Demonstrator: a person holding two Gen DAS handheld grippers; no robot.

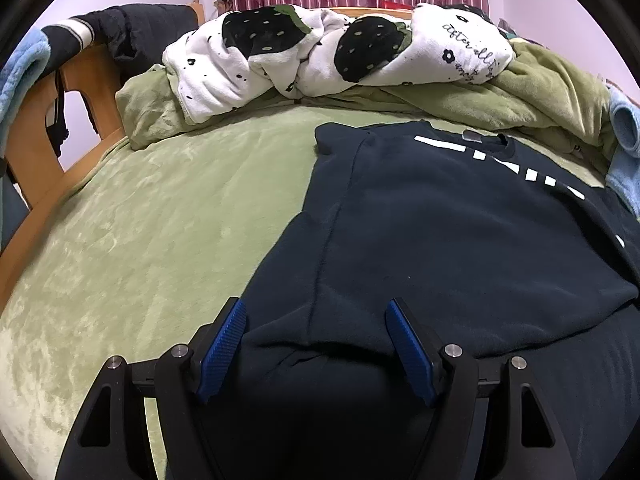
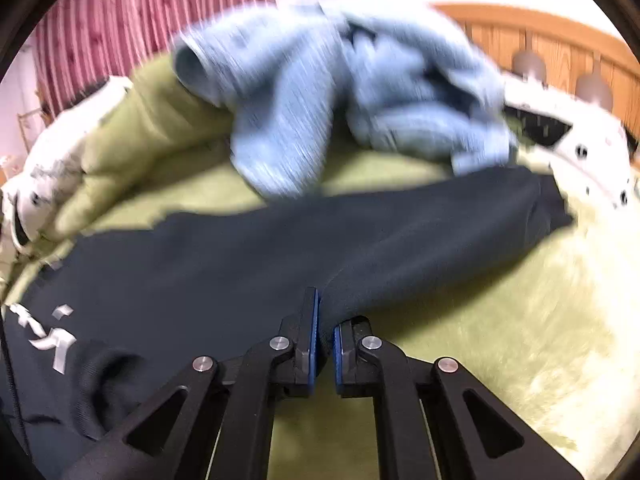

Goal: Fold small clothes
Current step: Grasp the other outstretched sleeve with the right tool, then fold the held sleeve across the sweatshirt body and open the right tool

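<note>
A dark navy sweatshirt (image 1: 460,220) with white lettering lies spread on the green bed cover. My left gripper (image 1: 316,312) is open, its blue pads (image 1: 224,344) either side of the sweatshirt's near edge, holding nothing. In the right wrist view the same sweatshirt (image 2: 240,264) stretches out with one sleeve towards the far right. My right gripper (image 2: 325,320) is shut on a fold of the sweatshirt's edge near that sleeve. This view is blurred by motion.
A white blanket with black strawberries (image 1: 320,56) and a bunched green cover (image 1: 520,96) lie at the far end of the bed. A light blue garment (image 2: 340,96) lies beyond the sweatshirt. A wooden bed frame (image 1: 44,152) runs along the left; a wooden headboard (image 2: 552,44) stands behind.
</note>
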